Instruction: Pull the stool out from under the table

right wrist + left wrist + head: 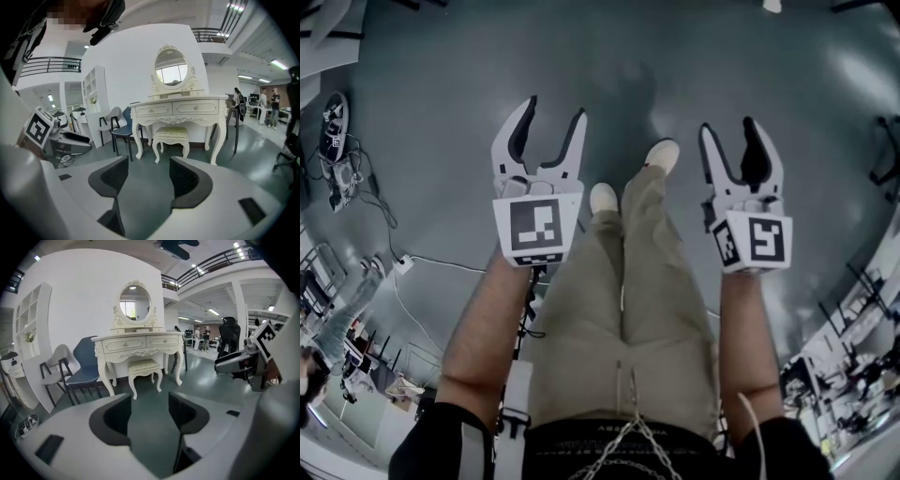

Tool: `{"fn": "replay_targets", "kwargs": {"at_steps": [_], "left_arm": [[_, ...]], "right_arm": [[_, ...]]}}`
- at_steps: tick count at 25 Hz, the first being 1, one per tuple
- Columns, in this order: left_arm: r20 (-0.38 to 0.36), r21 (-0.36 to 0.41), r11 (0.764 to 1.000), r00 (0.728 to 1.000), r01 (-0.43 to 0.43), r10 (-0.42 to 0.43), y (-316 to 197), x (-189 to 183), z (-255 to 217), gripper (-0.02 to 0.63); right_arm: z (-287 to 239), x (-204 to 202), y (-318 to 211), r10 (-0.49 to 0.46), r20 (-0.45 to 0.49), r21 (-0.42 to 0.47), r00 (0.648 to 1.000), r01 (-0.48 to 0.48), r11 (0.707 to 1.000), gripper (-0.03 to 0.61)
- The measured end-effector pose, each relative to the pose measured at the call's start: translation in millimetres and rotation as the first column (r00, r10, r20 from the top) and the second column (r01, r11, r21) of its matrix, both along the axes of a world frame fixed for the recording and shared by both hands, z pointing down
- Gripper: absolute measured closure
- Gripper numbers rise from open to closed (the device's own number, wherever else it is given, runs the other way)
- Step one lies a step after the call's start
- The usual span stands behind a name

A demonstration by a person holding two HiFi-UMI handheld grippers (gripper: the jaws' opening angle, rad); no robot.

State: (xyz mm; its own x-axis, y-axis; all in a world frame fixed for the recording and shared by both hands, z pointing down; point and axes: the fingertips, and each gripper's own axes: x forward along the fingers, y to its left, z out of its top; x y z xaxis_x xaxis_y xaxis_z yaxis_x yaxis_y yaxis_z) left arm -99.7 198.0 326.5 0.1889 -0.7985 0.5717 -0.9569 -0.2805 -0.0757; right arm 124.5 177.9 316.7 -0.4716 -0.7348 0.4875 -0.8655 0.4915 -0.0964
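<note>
Right gripper view, carved stool (171, 134) — cushioned top

The grey-green floor (246, 141) carries a white table (178, 108) against the wall. A stool (171, 134) stands under the table, with a blue chair (124, 131) and a white chair (112, 115) just beside it.

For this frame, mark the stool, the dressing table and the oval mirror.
stool (171, 133): right gripper view, on its cushioned seat.
dressing table (153, 110): right gripper view, on its left drawer front.
oval mirror (171, 68): right gripper view, on the middle of the glass.
</note>
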Motion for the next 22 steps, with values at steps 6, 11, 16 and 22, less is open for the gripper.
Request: {"fn": "replay_targets", "kwargs": {"at_steps": [6,11,16,22], "left_arm": [[0.011,-0.023,0.999,0.999,0.04,-0.04,-20,3,6,0.379],[0.009,-0.02,0.997,0.997,0.079,-0.079,-48,6,-1,0.379],[-0.009,-0.007,0.994,0.994,0.113,-0.113,-84,13,-15,0.379],[-0.071,-0.033,0.983,0.98,0.182,-0.184,-108,22,-11,0.379]], "right_arm": [[0,7,-27,-0.038,0.008,-0.008,0.999,0.038,0.999,0.328],[-4,15,-56,-0.072,0.012,-0.006,0.997,0.073,0.997,0.328],[-9,27,-93,-0.095,0.017,-0.002,0.995,0.095,0.995,0.328],[-8,39,-120,-0.133,0.024,-0.002,0.991,0.133,0.991,0.328]]}}
